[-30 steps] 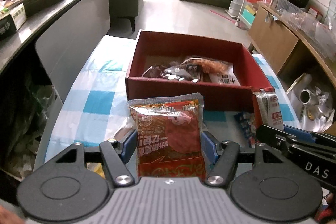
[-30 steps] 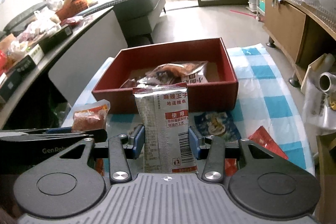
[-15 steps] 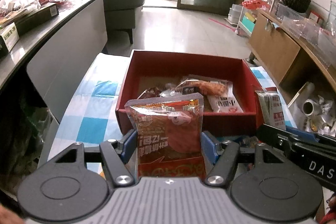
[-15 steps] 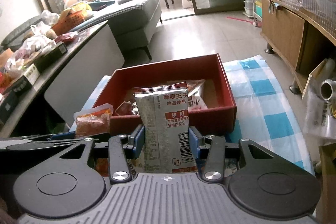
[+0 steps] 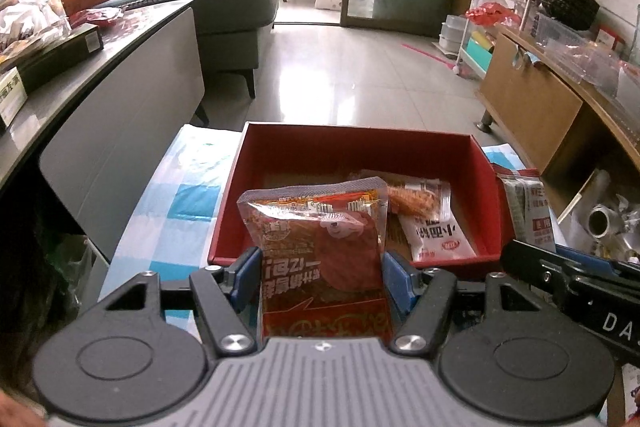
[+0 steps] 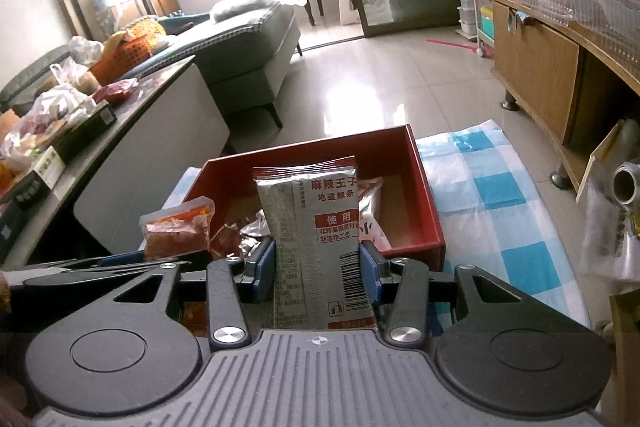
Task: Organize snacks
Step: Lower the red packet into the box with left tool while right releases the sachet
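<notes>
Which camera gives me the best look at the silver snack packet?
The right wrist view: the silver snack packet stands upright and centred between the right tool, label and barcode readable. The left wrist view shows only a partial, angled sliver at the red box's right side.

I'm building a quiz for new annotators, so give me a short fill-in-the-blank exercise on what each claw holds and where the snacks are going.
1. The left claw is shut on a see-through ____ snack packet.
2. The right claw grips a ____ packet with a barcode.
3. Both packets are carried toward a ____ box that already holds snacks.
4. The box sits on a blue and white ____ cloth.

Missing words: orange; silver; red; checked
</notes>
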Tool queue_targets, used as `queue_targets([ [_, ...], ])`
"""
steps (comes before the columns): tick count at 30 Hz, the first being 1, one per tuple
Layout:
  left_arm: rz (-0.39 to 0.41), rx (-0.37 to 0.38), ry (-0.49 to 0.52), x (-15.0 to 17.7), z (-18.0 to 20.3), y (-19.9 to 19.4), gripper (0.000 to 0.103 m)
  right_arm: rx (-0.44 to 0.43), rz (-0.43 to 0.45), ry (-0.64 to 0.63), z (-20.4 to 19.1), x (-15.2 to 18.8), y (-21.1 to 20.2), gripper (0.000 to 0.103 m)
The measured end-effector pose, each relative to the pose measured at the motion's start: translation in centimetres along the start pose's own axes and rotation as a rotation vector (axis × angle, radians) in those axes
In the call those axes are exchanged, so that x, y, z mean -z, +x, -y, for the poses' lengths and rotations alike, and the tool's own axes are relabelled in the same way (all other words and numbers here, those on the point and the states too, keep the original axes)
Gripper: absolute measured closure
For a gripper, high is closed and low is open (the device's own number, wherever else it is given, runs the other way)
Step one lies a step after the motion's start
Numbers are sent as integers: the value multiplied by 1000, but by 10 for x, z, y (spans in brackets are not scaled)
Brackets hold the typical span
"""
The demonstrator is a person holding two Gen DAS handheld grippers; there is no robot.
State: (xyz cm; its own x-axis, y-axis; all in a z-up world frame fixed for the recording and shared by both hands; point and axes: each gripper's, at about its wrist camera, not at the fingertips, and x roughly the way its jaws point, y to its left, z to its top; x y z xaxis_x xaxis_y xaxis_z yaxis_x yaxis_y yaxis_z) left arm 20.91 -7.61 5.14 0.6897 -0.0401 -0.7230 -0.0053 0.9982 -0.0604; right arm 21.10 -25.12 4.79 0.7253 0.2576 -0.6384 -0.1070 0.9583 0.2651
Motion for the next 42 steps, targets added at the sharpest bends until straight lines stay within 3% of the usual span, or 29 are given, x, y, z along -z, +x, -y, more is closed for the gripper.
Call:
queue_targets([
  [42,-5,-35,-20,-51,-5,72,43,41,-52,39,10,-41,85,51],
])
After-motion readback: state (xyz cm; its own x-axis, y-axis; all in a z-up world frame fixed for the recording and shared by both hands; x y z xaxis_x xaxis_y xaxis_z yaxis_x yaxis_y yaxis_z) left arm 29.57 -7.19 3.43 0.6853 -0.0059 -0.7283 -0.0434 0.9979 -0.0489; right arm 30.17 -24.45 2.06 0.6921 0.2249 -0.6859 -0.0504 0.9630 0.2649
